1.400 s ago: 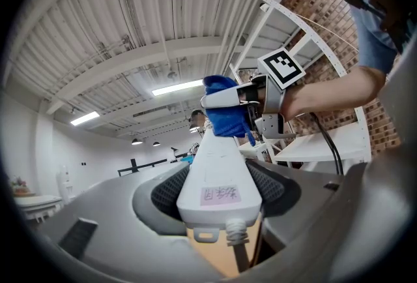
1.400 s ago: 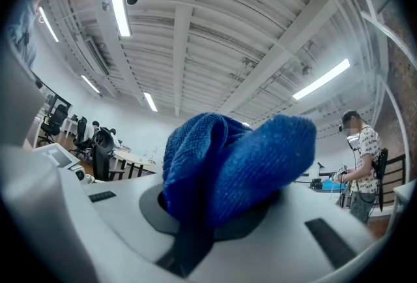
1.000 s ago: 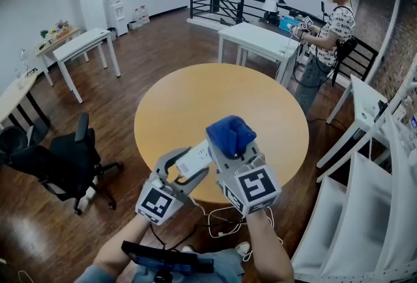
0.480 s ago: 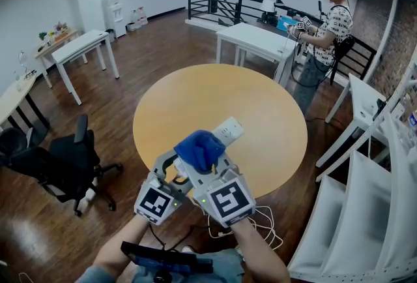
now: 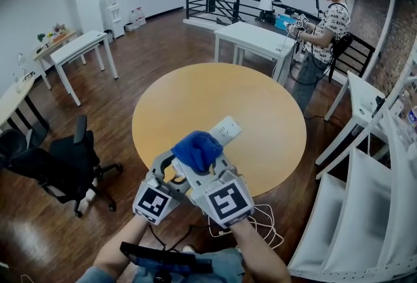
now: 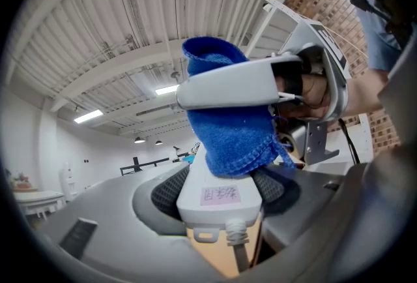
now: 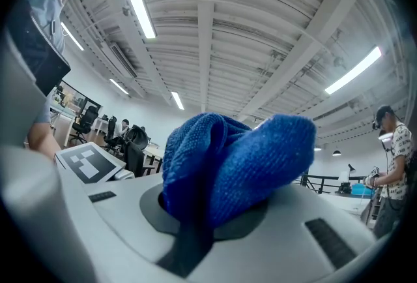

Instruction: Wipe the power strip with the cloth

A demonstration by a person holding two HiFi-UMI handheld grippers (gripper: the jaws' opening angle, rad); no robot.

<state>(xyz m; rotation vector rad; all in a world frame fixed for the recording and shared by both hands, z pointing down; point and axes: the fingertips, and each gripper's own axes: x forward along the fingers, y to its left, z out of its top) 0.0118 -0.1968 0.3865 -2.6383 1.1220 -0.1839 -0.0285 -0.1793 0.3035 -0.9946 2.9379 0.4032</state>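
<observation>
The white power strip point(image 5: 225, 126) is held level above the near edge of the round table. My left gripper point(image 5: 174, 169) is shut on its cable end, and in the left gripper view the black pads point(image 6: 171, 190) press on both sides of the strip point(image 6: 218, 202). The blue cloth point(image 5: 197, 148) is bunched in my right gripper point(image 5: 201, 162), which is shut on it. The cloth point(image 6: 234, 135) rests on top of the strip just beyond the left jaws. In the right gripper view the cloth point(image 7: 228, 161) fills the jaws point(image 7: 215, 207) and hides the strip.
The round wooden table point(image 5: 195, 92) lies below and ahead. The strip's white cable point(image 5: 260, 220) hangs in loops by the person's legs. A black office chair point(image 5: 58, 161) stands at the left, white shelving point(image 5: 365, 197) at the right. Another person point(image 5: 322, 27) stands by the far white tables.
The right gripper has slid the cloth down-left along the strip toward the left gripper, uncovering the strip's far end. The left gripper has stayed put.
</observation>
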